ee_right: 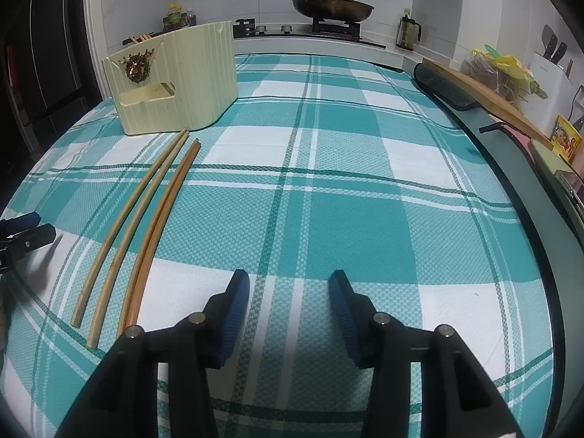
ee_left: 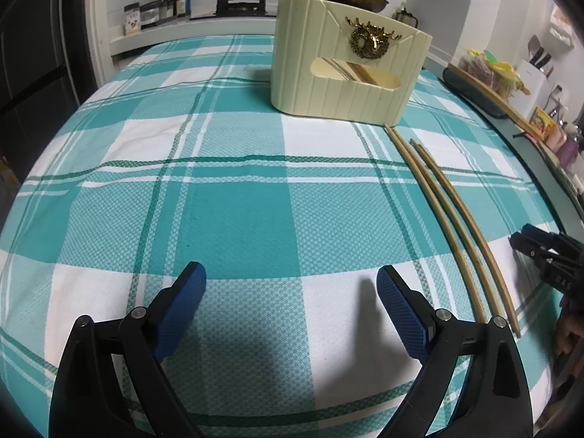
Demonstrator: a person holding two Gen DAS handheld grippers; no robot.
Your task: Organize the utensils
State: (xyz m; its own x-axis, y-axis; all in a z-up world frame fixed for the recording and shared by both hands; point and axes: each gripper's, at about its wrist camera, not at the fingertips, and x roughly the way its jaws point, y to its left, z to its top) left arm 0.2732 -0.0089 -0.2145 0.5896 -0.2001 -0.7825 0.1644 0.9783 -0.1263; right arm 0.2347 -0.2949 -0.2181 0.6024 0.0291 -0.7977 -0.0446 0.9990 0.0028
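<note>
Several wooden chopsticks [ee_right: 146, 219] lie side by side on the teal checked tablecloth [ee_right: 346, 182], running from the cream utensil holder [ee_right: 175, 84] toward me. They also show at the right of the left wrist view [ee_left: 456, 219], below the holder [ee_left: 346, 69], which holds a few chopsticks. My left gripper [ee_left: 292, 284] is open and empty over the cloth, left of the chopsticks. My right gripper [ee_right: 290, 284] is open and empty, just right of the chopsticks' near ends. Each gripper shows at the edge of the other's view.
A stove with a lidded pan [ee_right: 332, 7] stands behind the table. Bottles [ee_left: 175, 0] stand at the back left. A wooden board [ee_right: 485, 95], a dark mat [ee_right: 445, 87] and a knife block [ee_right: 551, 62] line the right counter.
</note>
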